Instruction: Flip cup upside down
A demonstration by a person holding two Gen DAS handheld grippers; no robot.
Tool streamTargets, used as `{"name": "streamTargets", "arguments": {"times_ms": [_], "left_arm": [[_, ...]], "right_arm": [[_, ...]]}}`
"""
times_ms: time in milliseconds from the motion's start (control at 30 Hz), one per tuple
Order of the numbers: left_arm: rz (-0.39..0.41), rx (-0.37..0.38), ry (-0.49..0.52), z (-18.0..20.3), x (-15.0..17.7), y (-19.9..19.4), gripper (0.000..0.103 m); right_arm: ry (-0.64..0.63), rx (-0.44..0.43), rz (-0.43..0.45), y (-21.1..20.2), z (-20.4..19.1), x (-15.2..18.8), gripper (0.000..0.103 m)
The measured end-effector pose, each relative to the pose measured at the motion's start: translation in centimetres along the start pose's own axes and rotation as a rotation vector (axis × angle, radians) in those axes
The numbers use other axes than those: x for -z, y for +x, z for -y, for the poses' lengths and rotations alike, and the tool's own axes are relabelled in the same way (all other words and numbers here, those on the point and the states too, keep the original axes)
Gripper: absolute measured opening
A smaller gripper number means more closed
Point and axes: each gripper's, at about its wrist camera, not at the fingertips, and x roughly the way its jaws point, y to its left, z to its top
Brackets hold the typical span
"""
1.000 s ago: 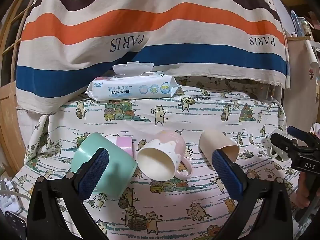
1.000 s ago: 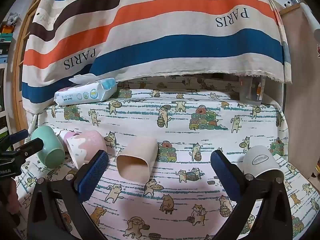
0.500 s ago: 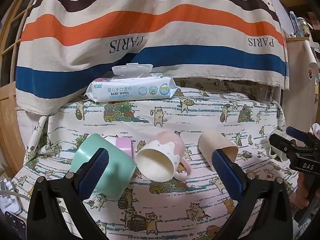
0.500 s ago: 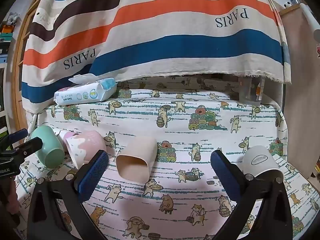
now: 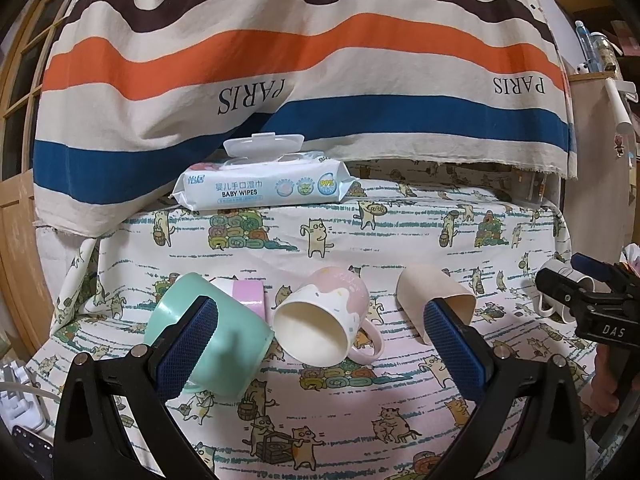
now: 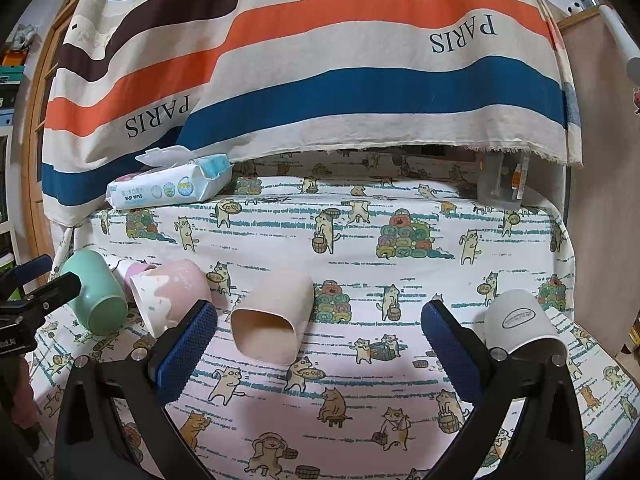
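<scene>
Both grippers, left (image 5: 320, 344) and right (image 6: 320, 344), gaping wide, empty; left pad (image 5: 188, 344) hiding part of the mint cup (image 5: 240, 356); lilac cup (image 5: 248, 296) lying mostly hidden behind.

Both views look forward and slightly down along their own open tongs, low over the cat-print surface (image 5: 400, 240), toward the striped cloth (image 5: 304, 52) hanging at the back. The left wrist view sits near the left end, close to the mint cup (image 5: 236, 344) and pink mug (image 5: 332, 320), with the right tongs (image 5: 580, 296) at its right edge. The right wrist view sits further right, near the beige cup (image 6: 272, 320) and white cup (image 6: 520, 320), with the left tongs (image 6: 44, 284) at its left edge. Both share the row of cups, the baby wipes (image 5: 264, 188) and the cloth.
</scene>
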Motion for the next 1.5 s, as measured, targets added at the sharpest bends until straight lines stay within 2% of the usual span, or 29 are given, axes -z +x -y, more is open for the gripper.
{"name": "streamTargets", "arguments": {"times_ms": [267,600,700,867,1033,1333,1500], "left_arm": [[-0.017,-0.003,0.000,-0.1,0.1,0.4,0.102],[0.000,-0.008,-0.002,-0.2,0.2,0.1,0.102],[0.000,-0.007,-0.003,-0.3,0.2,0.0,0.102],[-0.041,-0.012,-0.035,-1.0,0.2,0.8,0.102],[-0.033,-0.012,-0.069,-1.7,0.2,0.7,0.102],[-0.048,-0.026,-0.027,-0.9,0.2,1.2,0.102],[-0.033,-0.028,-0.006,-0.5,0.2,0.9,0.102]], "right_arm": [[0.003,-0.003,0.001,-0.3,0.3,0.2,0.102],[0.050,-0.007,-0.029,0.3,1.2,0.1,0.102],[0.052,-0.005,-0.007,-0.1,1.2,0.1,0.102],[0.003,-0.026,-0.012,0.0,0.2,0.1,0.102],[0.015,-0.036,0.005,-0.3,0.3,0.2,0.102],[0.061,-0.022,0.029,-0.8,1.3,0.2,0.102],[0.055,-0.026,-0.005,-0.1,1.1,0.2,0.102]]}}
